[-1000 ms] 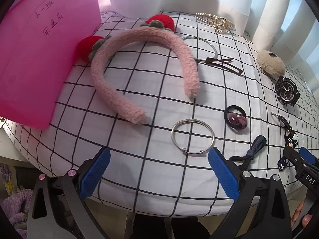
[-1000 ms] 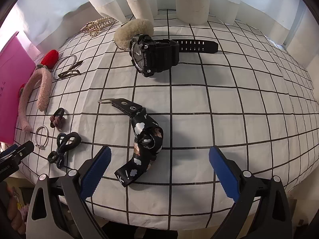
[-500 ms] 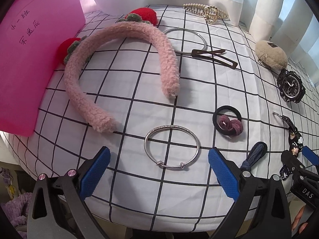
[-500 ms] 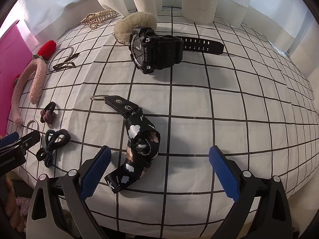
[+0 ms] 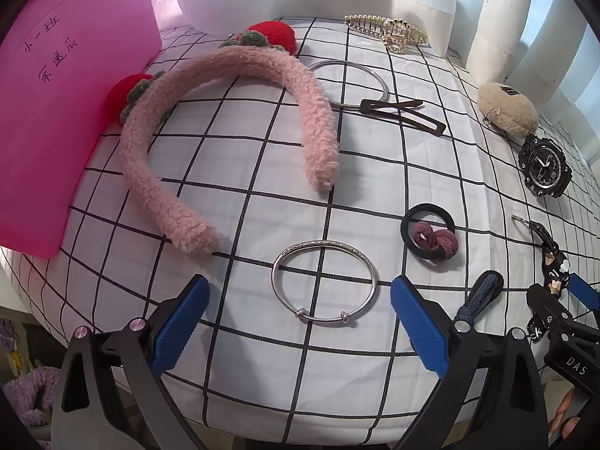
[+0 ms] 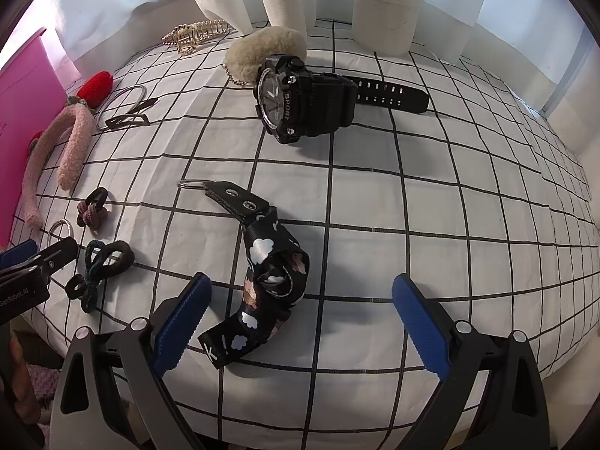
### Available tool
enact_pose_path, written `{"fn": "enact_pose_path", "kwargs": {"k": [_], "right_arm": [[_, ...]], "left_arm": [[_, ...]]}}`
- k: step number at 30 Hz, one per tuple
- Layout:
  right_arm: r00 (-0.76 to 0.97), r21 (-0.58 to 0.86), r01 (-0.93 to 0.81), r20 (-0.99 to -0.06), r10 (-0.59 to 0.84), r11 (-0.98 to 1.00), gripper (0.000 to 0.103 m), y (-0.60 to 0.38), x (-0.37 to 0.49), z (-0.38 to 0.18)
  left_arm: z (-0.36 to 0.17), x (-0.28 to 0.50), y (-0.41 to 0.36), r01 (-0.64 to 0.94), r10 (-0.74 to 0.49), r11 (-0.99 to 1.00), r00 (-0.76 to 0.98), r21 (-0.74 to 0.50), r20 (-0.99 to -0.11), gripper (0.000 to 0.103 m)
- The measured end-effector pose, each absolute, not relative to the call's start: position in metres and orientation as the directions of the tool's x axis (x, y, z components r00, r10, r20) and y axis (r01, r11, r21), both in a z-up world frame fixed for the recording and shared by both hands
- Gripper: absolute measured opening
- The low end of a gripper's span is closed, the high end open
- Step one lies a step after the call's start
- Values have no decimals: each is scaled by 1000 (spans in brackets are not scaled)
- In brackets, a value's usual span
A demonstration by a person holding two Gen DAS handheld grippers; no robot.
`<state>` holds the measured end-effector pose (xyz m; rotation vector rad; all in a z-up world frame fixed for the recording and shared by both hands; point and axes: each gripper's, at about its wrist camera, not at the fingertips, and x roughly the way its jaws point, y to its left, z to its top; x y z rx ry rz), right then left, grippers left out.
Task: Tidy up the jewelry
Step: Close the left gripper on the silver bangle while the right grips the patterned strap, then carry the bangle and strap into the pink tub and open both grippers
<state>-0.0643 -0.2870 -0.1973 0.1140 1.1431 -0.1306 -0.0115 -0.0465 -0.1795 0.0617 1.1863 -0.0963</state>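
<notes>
My left gripper point(image 5: 298, 322) is open and empty, its blue pads on either side of a silver bangle point(image 5: 324, 285) lying on the checked cloth point(image 5: 262, 165). Beyond it lie a pink fluffy headband point(image 5: 210, 127), a larger silver ring point(image 5: 350, 84), a brown hair clip point(image 5: 403, 116) and a black and maroon hair tie point(image 5: 429, 236). My right gripper point(image 6: 300, 318) is open and empty over a black patterned strap with a key ring point(image 6: 268, 266). A black sport watch point(image 6: 307, 103) lies farther back.
A pink box point(image 5: 56, 112) stands at the left edge. A gold claw clip point(image 5: 390, 30), a beige plush charm point(image 5: 506, 108) and a dark blue hair tie point(image 6: 101, 266) also lie on the cloth. White curtains point(image 6: 386, 3) hang behind. The table's front edge is just below both grippers.
My left gripper has moved forward and right, so the silver bangle now lies between its pads. My right gripper has moved closer to the patterned strap.
</notes>
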Motion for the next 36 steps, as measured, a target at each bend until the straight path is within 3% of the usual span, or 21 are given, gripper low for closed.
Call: {"fn": "enact_pose_path", "kwargs": {"k": [4,7,10,11,36], "right_arm": [[414,23,154,-909,-43,988,85,-283,-64,-194],[427,18,142,-903,-45,990,61,-280,-63,-189],[433,16,131,-901,-43,991,38,-276,-61,-186],[434,19,129,-900,-40,991,25,-276,-61,-185],[510,145,115,-857,67,983,24,-283,-62,-132]], "left_arm": [[-175,-15,-46,118,-50,993,383,-5,-923,75],[-170,-16,-44,120,-53,993,390,-6,-919,54],[-170,-17,-43,122,-54,993,389,-7,-920,53],[-170,-18,-43,119,-54,993,389,-8,-920,53],[-115,-16,-29,107,-109,992,473,-65,-874,52]]}}
